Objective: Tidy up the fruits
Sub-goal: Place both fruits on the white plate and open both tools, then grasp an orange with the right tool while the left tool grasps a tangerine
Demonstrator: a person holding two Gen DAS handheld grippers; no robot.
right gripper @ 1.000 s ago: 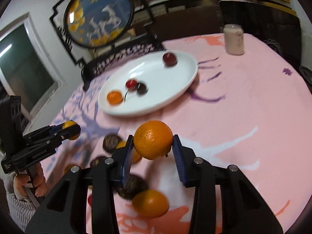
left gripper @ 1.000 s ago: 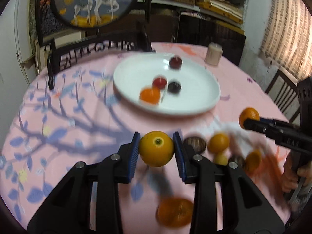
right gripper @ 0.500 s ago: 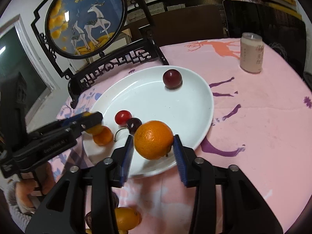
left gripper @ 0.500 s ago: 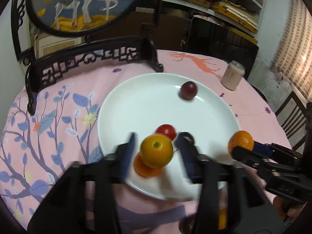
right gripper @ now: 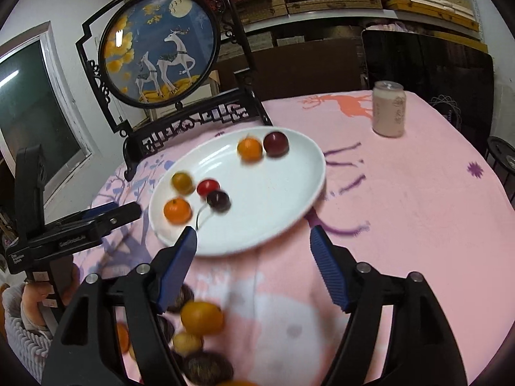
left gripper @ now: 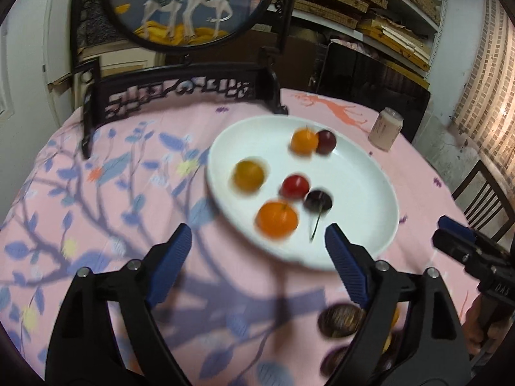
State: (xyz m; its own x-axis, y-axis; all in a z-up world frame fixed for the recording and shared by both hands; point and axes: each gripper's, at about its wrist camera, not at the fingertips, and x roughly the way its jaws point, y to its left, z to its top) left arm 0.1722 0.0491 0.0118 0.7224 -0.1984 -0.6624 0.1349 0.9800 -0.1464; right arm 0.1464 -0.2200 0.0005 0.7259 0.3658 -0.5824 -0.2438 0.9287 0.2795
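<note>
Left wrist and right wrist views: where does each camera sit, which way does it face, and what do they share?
Left wrist: sits on the left tool, jaws open, facing the white plate across the pink tablecloth; the right tool's tip shows at right.
Right wrist: sits on the right tool, jaws open, facing the same plate; the left tool and holding hand show at left.
Shared: plate, six fruits on it, deer screen, can.

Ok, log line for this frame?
left gripper: open | right gripper: open | plate: six fruits | more fruit on cloth
</note>
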